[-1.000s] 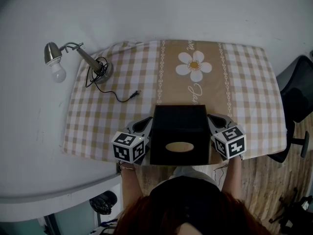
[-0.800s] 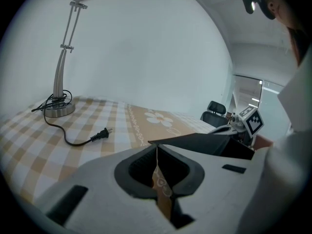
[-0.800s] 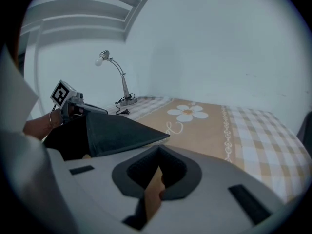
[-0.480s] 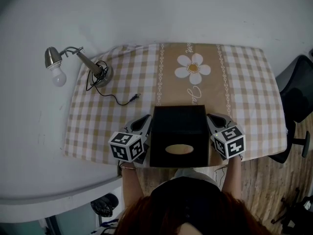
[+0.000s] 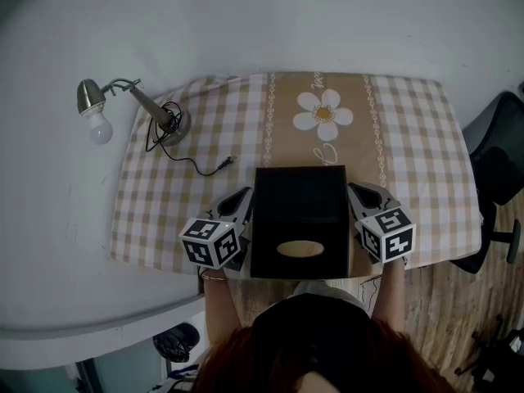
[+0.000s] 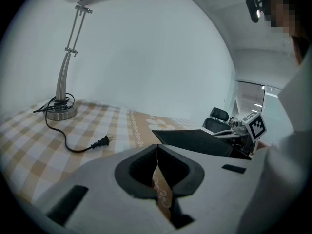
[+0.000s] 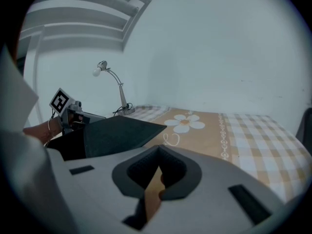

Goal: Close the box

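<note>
Checked tablecloth (image 5: pixel 409 137), black box (image 5: pixel 299 219) on it; left gripper (image 5: pixel 242 201) pinches its left flap (image 6: pixel 162 191), right gripper (image 5: pixel 361 195) its right flap (image 7: pixel 150 191).

We saw the box (image 5: pixel 299 211) as matt black card, its side flaps raw brown cardboard where the left gripper (image 6: pixel 157 152) and right gripper (image 7: pixel 158 167) pinched them. Both grippers were smooth matt grey plastic. The tablecloth (image 5: pixel 417 137) looked like woven cloth, and the lamp (image 5: pixel 146 102) was shiny metal.

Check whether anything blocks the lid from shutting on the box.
Nothing visible does. The lid is raised over the box; the left gripper and right gripper are each shut on a brown flap at its sides.
</note>
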`<state>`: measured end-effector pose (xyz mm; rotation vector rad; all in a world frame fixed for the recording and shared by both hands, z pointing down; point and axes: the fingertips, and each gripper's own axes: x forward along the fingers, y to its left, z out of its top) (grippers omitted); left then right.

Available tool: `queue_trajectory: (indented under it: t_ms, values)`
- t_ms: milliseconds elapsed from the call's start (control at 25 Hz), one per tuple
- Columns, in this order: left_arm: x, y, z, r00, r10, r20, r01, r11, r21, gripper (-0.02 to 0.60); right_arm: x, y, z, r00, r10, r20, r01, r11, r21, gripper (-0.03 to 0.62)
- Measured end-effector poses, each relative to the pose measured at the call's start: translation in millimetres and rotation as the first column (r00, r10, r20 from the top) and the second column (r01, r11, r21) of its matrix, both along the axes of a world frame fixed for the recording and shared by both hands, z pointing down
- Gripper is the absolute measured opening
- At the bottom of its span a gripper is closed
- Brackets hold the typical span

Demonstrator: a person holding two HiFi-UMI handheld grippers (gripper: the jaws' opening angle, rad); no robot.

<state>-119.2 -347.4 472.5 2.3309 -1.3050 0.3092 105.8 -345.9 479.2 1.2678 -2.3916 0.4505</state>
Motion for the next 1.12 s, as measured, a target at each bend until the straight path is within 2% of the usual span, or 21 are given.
queue_trajectory:
  t_ms: [1120]
  values:
    - [-1,16,-43,0.999,-0.032,0.043,0.027,0.992,0.125,0.026,3,17,-49,0.996,0.086,-0.016,-0.083,0.986,0.142,0.017]
